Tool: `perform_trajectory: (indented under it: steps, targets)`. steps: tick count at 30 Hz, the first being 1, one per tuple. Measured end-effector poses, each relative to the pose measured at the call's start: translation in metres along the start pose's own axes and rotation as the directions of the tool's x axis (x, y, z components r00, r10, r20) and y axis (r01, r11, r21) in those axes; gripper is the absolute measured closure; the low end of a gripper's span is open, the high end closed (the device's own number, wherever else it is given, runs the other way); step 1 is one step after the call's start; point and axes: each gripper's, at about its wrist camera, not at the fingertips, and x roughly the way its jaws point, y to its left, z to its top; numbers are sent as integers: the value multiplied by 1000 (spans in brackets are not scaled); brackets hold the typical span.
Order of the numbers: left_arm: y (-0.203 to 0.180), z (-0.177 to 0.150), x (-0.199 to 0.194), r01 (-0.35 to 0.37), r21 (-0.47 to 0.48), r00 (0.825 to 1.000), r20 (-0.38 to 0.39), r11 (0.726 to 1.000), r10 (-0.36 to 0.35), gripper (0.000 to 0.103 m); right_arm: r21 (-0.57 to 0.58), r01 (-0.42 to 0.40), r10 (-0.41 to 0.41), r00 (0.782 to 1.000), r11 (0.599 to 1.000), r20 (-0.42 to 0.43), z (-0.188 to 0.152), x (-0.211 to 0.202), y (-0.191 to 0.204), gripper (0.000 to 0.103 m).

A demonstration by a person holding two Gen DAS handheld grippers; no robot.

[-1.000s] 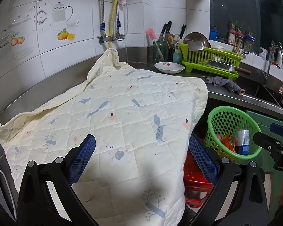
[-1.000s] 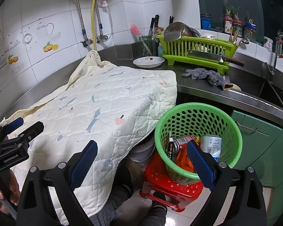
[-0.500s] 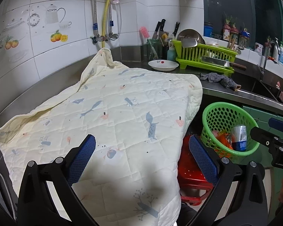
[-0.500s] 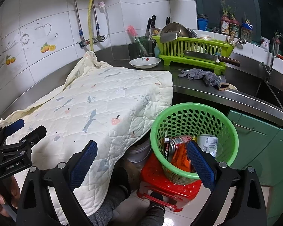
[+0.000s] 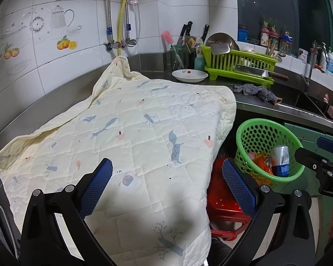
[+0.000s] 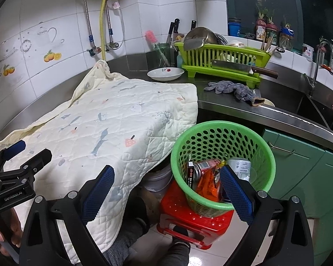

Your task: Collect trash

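Left wrist: your left gripper [image 5: 166, 185] has pulled back over the quilted mat [image 5: 131, 133], jaws apart, empty.
Right wrist: your right gripper [image 6: 166, 190] likewise spread, empty; trash sits in the green basket [image 6: 222, 130] on the red stool [image 6: 188, 221].
Meaning: you're withdrawing; collection looks finished.

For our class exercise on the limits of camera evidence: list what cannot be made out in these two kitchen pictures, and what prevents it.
- Counter under the quilted cloth: hidden in both views by the cloth.
- Bottom of the green basket: right wrist view, covered by cans and an orange wrapper.
- Can labels: too small to read.
- White bucket: mostly hidden by the cloth's overhang.
- Right gripper: left wrist view, cut off by the edge.
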Motion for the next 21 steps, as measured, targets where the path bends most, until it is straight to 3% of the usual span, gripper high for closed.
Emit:
perform_trajectory:
  steps: [21]
  targets:
    - [-3, -1, 3, 8, 3, 1000, -3, 1000, -8, 5, 10, 0, 0, 1000, 1000, -4, -2, 1, -3, 10]
